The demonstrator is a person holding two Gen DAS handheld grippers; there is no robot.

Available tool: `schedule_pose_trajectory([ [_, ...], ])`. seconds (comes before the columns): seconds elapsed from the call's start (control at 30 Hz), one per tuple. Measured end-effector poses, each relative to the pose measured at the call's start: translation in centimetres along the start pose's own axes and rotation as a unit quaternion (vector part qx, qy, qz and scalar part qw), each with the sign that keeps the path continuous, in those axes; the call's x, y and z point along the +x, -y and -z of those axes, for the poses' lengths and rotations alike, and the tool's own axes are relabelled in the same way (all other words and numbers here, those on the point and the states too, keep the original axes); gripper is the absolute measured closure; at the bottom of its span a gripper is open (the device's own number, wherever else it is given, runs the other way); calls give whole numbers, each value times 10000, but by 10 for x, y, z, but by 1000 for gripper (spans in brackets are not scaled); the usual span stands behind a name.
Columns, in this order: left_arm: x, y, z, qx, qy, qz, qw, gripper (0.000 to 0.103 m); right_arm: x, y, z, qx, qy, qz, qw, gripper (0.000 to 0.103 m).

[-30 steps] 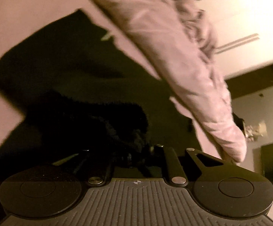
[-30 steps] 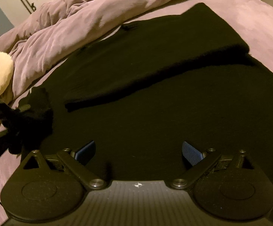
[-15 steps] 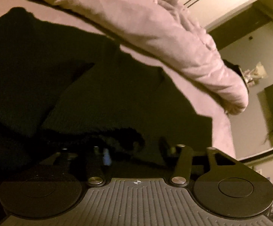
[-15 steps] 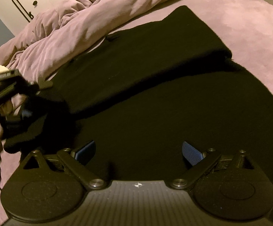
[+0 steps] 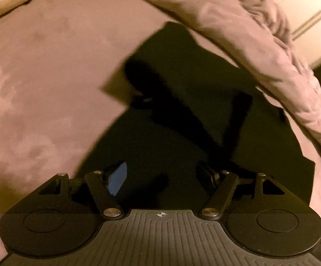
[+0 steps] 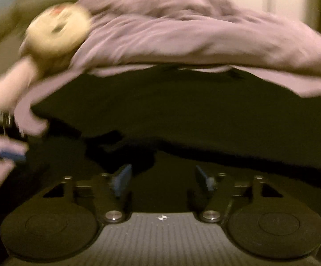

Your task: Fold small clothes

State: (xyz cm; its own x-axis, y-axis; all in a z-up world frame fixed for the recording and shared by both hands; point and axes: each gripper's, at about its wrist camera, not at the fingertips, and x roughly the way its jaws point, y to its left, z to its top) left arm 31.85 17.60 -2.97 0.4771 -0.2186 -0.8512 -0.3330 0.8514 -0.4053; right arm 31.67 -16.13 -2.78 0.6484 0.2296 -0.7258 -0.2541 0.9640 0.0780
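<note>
A black garment [image 5: 182, 110] lies flat on the pink bed sheet [image 5: 38, 77], with a folded layer on top; it also shows in the blurred right wrist view [image 6: 182, 110]. My left gripper [image 5: 161, 175] is open and empty, just above the garment's near part. My right gripper [image 6: 162, 177] is open and empty over the garment's near edge. The left gripper's blue pad [image 6: 11, 155] shows at the left edge of the right wrist view, beside the cloth.
A crumpled pink duvet [image 5: 260, 44] lies along the garment's far side, also in the right wrist view [image 6: 193, 40]. A round cream plush toy [image 6: 58, 33] rests on the duvet's left end. White wardrobe doors [image 5: 304, 17] stand behind.
My left gripper has let go of the black cloth it held and opened, with the cloth now lying on the garment. My right gripper stayed open and swung left, blurring its view.
</note>
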Motion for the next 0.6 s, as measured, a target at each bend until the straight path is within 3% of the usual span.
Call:
schedule_pose_trajectory([
  [0.1, 4, -12, -5, 15, -87, -96, 9999, 28, 15, -28, 1, -902, 90, 235, 9956, 46],
  [0.2, 8, -19, -5, -71, -182, 17, 9998, 28, 30, -43, -3, -1250, 188, 422, 9911, 46],
  [0.33, 5, -25, -1, -30, -165, 140, 9998, 28, 47, -54, -18, -1300, 331, 452, 9899, 64],
  [0.43, 9, -23, -3, 25, -175, 174, 9997, 28, 56, -45, -30, -691, 364, 256, 9966, 86],
  [0.53, 10, -22, -5, 45, -157, 169, 9997, 28, 60, -17, -45, 571, 339, 1, 9978, 88],
  [0.6, 10, -19, -8, 83, -105, 144, 9998, 28, 55, 11, -51, 1538, 427, -95, 9871, 89],
])
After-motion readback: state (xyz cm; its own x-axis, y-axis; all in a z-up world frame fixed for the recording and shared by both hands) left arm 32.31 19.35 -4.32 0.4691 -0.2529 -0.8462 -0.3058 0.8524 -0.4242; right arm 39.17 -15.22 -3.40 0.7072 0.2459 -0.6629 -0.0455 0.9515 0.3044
